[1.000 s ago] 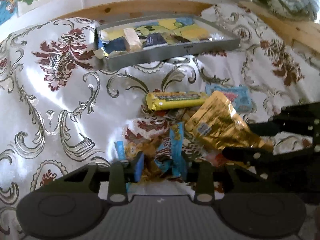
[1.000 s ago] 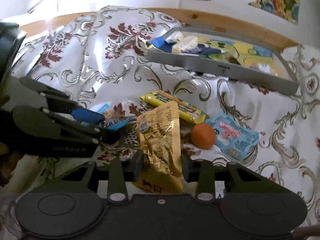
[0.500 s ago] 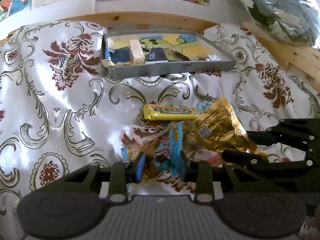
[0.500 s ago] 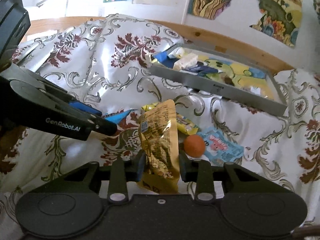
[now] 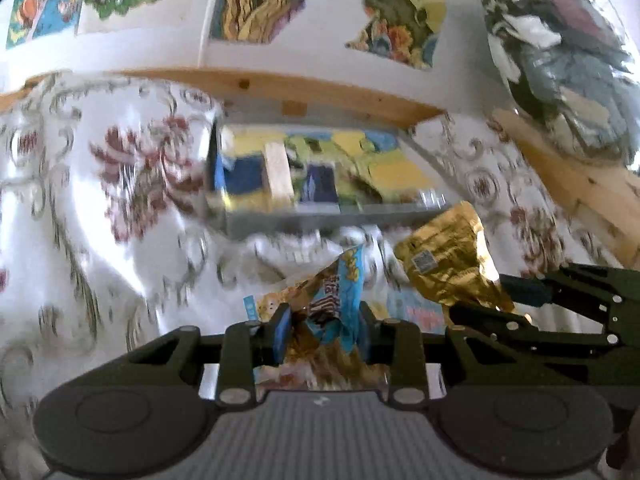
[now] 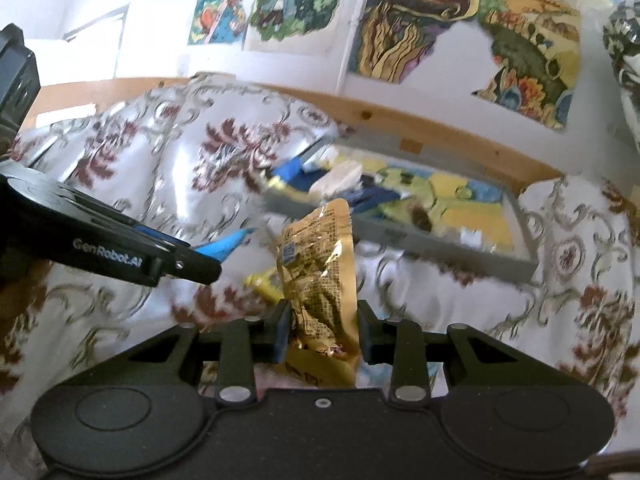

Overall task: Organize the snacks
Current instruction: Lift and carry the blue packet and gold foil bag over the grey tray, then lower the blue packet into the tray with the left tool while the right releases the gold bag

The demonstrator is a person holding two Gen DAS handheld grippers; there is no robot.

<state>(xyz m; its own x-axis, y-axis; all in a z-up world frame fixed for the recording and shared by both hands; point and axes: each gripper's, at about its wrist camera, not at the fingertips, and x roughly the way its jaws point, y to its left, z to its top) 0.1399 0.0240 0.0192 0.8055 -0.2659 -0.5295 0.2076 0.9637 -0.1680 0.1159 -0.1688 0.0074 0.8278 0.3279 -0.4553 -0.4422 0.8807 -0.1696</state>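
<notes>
Angling down side by side, left gripper (image 5: 323, 330) fingers pinch a blue snack packet (image 5: 334, 300), right gripper (image 6: 322, 328) fingers clamp a gold pouch (image 6: 320, 268), grey tray (image 6: 404, 236) blurred beyond, probably part-filled.

Colourful posters (image 6: 404, 20) hang above a wooden rail (image 6: 440, 128); a possibly floral cloth (image 5: 80, 208) lies below.

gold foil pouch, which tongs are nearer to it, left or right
Right. The right tongs are shut on the gold foil pouch itself, gripping its lower end. The left tongs sit off to the pouch's left, shut on a blue snack packet.
</notes>
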